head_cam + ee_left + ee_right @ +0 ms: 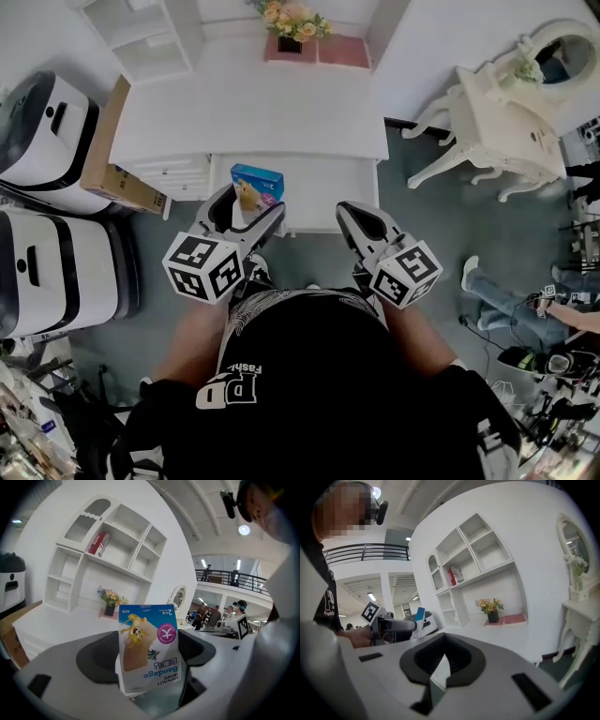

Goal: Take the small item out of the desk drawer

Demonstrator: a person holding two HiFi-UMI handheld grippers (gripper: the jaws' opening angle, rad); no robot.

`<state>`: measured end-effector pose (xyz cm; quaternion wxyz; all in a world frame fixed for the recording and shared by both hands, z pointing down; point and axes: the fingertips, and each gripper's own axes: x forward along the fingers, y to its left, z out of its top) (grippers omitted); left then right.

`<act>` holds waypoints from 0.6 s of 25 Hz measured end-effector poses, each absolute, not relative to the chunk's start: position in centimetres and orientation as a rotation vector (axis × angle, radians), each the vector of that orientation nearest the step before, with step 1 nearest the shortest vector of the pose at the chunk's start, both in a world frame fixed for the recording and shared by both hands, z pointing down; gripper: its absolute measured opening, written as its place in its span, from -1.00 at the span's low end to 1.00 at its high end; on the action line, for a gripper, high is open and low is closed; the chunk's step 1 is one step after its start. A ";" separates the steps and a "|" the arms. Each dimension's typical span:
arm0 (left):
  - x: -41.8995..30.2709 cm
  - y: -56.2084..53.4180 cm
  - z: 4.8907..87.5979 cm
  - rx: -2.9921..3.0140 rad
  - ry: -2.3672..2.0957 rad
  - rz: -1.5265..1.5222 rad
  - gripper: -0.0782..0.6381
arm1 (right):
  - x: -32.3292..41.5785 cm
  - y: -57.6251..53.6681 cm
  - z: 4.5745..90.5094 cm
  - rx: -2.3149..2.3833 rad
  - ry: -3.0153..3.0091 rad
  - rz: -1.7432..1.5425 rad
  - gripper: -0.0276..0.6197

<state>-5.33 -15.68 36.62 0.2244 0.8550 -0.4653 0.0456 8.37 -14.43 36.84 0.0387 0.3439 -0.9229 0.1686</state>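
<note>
The white desk's drawer (pixel 323 187) stands pulled open below the desktop. My left gripper (pixel 246 216) hangs over the drawer's left front, shut on a small bandage packet (pixel 245 196). In the left gripper view the packet (pixel 149 646) stands upright between the jaws, blue on top and tan below, printed upside down. A blue box (pixel 261 178) lies in the drawer just behind it. My right gripper (pixel 359 217) is at the drawer's right front, shut with nothing in it (pixel 439 665). From the right gripper view I see the left gripper (pixel 396 624) holding the packet (pixel 419 616).
Two white rounded machines (pixel 52 131) and a cardboard box (pixel 112 159) stand left of the desk. A flower pot (pixel 292 23) and a shelf unit (pixel 141 33) sit at the desk's back. A white dressing table (pixel 506 122) stands right; a person (pixel 525 305) sits on the floor.
</note>
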 end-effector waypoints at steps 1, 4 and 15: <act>-4.5 -15.1 36.5 2.356 -1.284 0.120 0.34 | 9.1 -14.0 36.8 1.048 -2.839 0.520 -0.89; -2.1 -13.4 36.7 2.333 -1.269 0.094 0.34 | 11.0 -12.3 36.9 1.004 -2.868 0.530 -0.89; -1.1 -7.1 37.3 2.279 -1.355 0.099 0.34 | 12.1 -8.5 38.8 0.952 -2.892 0.611 -0.89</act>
